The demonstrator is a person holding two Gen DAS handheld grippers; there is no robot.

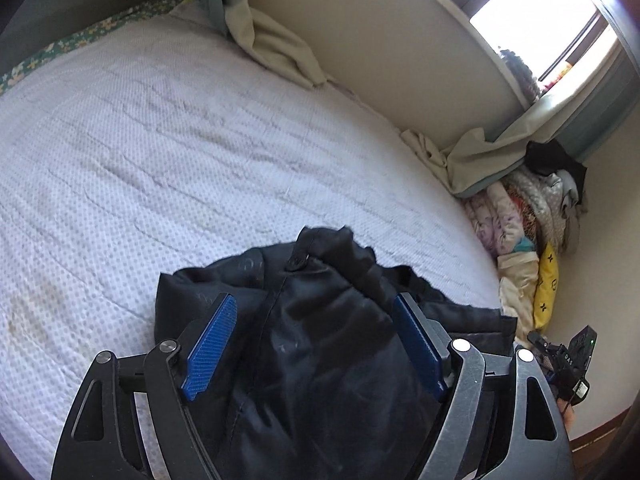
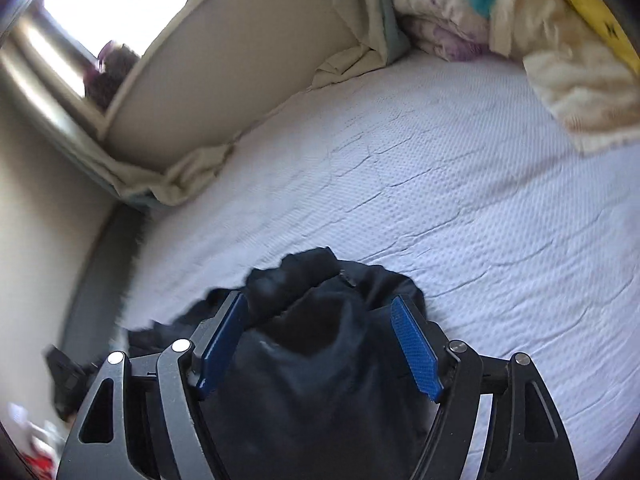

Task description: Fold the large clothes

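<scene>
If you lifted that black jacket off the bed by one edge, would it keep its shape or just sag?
The black jacket would probably sag: it already lies in soft creases and bunched folds on the white bedspread. Its smooth, slightly shiny fabric looks slippery, so a thin pinch might slide. It seems puffy, so probably light for its bulk.

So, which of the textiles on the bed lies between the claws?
The black garment, dark and shiny, bunched on the white mattress. The colourful pile of cloths lies far off by the wall.
</scene>
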